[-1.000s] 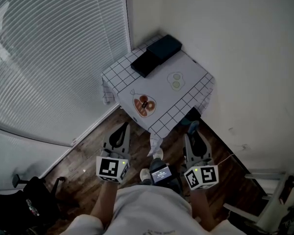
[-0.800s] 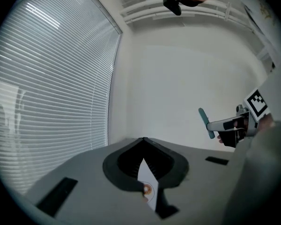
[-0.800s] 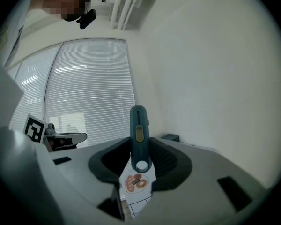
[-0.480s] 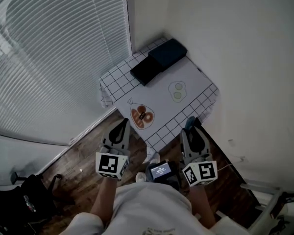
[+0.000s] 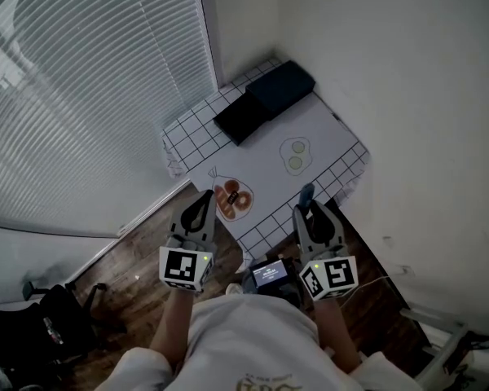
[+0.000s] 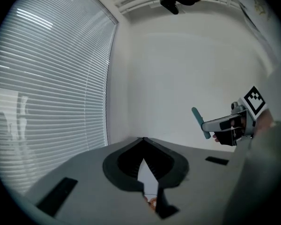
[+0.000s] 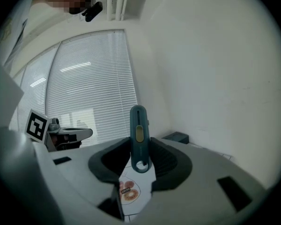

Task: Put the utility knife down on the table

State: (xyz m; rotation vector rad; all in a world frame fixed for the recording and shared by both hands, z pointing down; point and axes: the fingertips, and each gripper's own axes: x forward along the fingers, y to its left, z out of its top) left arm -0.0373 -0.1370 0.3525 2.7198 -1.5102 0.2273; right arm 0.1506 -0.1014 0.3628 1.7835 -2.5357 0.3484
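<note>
The teal utility knife (image 7: pixel 139 139) stands upright between the jaws of my right gripper (image 7: pixel 140 144), which is shut on it. In the head view the right gripper (image 5: pixel 308 208) hangs over the near corner of the small table (image 5: pixel 261 149), with the knife (image 5: pixel 306 194) sticking out past its tips. My left gripper (image 5: pixel 204 199) is at the table's near left edge, beside a doughnut picture (image 5: pixel 232 198) on the checked cloth. Its tips meet in the left gripper view (image 6: pixel 143 138), with nothing between them. That view also shows the knife (image 6: pixel 200 122) at the right.
Two dark flat boxes (image 5: pixel 281 88) (image 5: pixel 240 118) lie at the table's far corner. A green picture (image 5: pixel 294 153) marks the cloth's middle. Window blinds (image 5: pixel 90 96) fill the left and a white wall (image 5: pixel 407 96) the right. A black bag (image 5: pixel 41 332) sits on the wooden floor.
Both grippers have moved forward, from over the floor to the table's near edge. The right one still holds the knife. The table sits closer under them.
</note>
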